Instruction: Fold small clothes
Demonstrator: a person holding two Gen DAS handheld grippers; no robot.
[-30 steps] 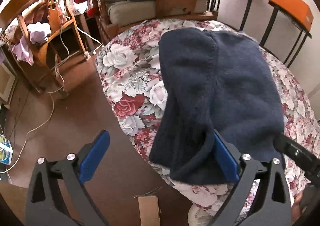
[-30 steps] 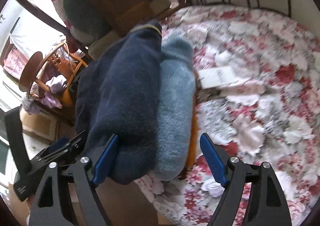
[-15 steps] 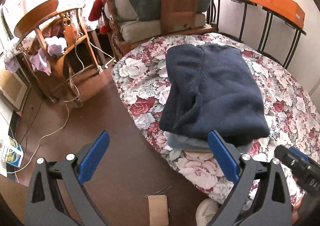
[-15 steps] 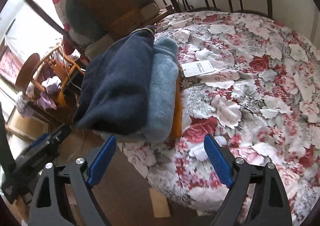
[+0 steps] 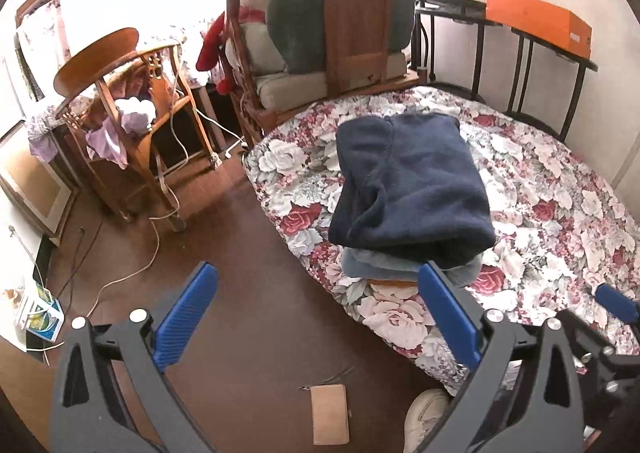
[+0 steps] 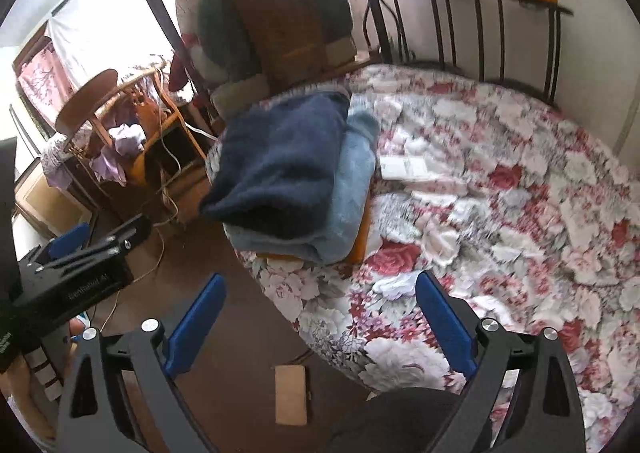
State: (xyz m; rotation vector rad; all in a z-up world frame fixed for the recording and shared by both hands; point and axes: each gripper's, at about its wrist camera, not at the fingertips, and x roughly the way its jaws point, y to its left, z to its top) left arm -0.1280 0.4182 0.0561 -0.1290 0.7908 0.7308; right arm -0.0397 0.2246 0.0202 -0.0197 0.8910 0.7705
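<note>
Brown flooring [image 5: 248,293] is seen at the left, with a wooden chair [image 5: 120,125] beyond. Over it the left gripper [image 5: 316,317] is held with jaws released. Folded clothes, navy garment [image 5: 408,181] topmost, are stacked on the floral bed [image 5: 560,213]. The right gripper [image 6: 320,325] is likewise spread, empty.

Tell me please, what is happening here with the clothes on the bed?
A person is folding small clothes with two handheld grippers. A folded navy garment lies on top of a light blue one, stacked near the edge of the floral bed. The left gripper and right gripper are open, empty and clear of the stack.
</note>
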